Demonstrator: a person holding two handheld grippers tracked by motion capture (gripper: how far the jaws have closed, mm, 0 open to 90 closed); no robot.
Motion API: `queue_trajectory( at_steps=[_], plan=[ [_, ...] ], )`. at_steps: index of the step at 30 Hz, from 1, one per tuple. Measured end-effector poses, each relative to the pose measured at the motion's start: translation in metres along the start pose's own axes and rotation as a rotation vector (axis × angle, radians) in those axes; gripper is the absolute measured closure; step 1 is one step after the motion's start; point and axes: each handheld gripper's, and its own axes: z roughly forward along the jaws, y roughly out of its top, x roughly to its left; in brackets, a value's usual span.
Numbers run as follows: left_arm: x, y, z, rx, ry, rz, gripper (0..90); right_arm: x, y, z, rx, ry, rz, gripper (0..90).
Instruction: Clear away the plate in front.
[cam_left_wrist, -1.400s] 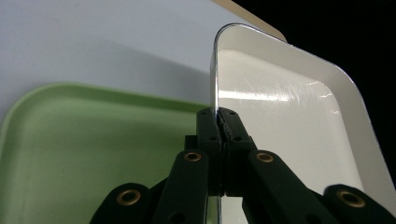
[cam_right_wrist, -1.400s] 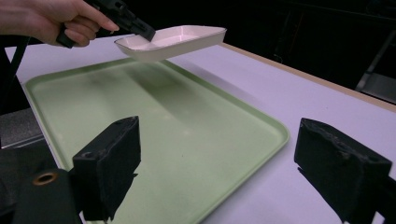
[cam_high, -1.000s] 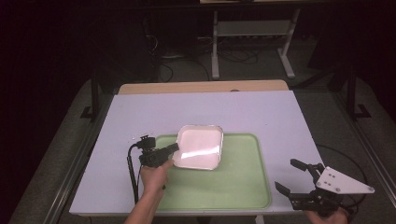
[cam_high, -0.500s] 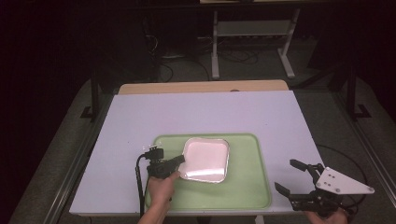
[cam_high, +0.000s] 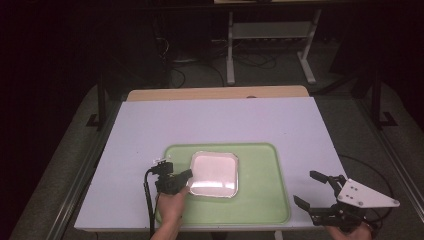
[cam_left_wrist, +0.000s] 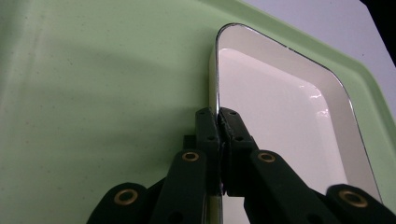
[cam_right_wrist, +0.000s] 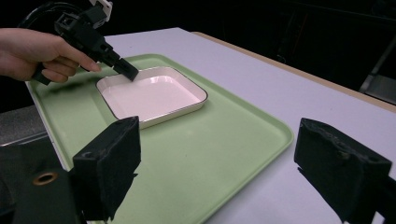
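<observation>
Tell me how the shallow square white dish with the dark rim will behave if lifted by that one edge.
The shallow square white dish looks rigid, so it should not flex. Its glossy glaze suggests it could slip in the left gripper, whose jaws pinch only a thin rim. Held at one edge, it will probably tilt downward over the green plastic tray.

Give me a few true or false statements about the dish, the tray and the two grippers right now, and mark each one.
1. The shallow white square dish with a dark rim sits on the pale green plastic tray. True.
2. The left gripper is shut on the dish's rim. True.
3. The right gripper is clamped on the tray's edge. False: its fingers are spread apart, holding nothing, past the tray's right edge.
4. The dish holds food. False: its inside is bare and glossy.
5. The tray rests on the white tabletop. True.
</observation>
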Motion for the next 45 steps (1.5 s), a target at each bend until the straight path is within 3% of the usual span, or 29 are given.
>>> queue_trajectory(
  at_steps=[8,45],
  plan=[
    [-0.002,-0.006,-0.003,-0.003,-0.010,-0.021,85.8,0.000,0.000,0.000,0.002,0.005,-0.002,13.7],
    [-0.005,-0.018,-0.015,-0.015,-0.028,0.014,83.9,0.004,0.003,0.003,0.007,0.006,-0.025,13.8]
  ],
)
